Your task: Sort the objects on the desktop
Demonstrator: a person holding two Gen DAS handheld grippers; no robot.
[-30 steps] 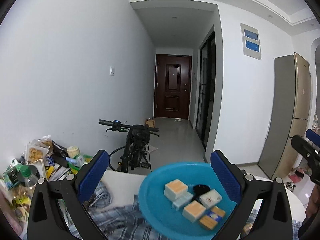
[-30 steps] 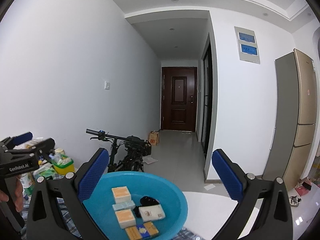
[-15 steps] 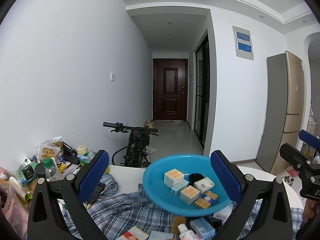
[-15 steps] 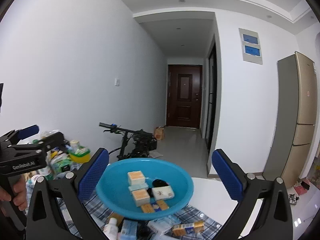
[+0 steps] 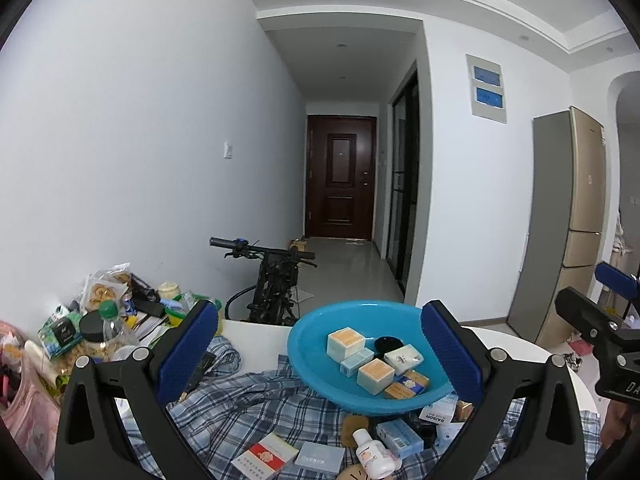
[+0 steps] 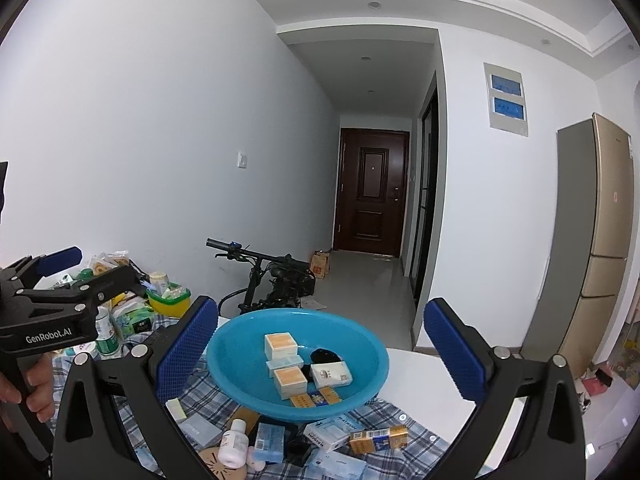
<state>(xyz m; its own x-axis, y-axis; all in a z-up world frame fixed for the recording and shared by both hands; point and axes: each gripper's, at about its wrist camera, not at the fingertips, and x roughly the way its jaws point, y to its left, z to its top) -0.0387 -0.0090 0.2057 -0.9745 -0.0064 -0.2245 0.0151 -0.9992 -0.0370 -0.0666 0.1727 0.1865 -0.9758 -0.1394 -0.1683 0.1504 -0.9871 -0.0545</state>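
A bright blue bowl (image 6: 372,364) with orange-topped white boxes (image 6: 281,345) is seen on a blue-and-white checked cloth (image 5: 248,404), flanked by black grippers' blue pads (image 5: 188,350).

A blue bowl (image 5: 308,344) sits on a plaid cloth (image 5: 248,404), tilted slightly (its underside propped on items beneath). Inside lie several small boxes: two orange-topped white cubes (image 5: 346,342), a pale blue box (image 5: 357,361), a white carton (image 5: 404,359), flat orange-and-blue packets (image 5: 407,385) and a black round item (image 5: 387,345). In front, on the cloth, lie a white bottle (image 6: 233,442), a red-and-white pack (image 5: 265,457) and more boxes (image 6: 335,432).
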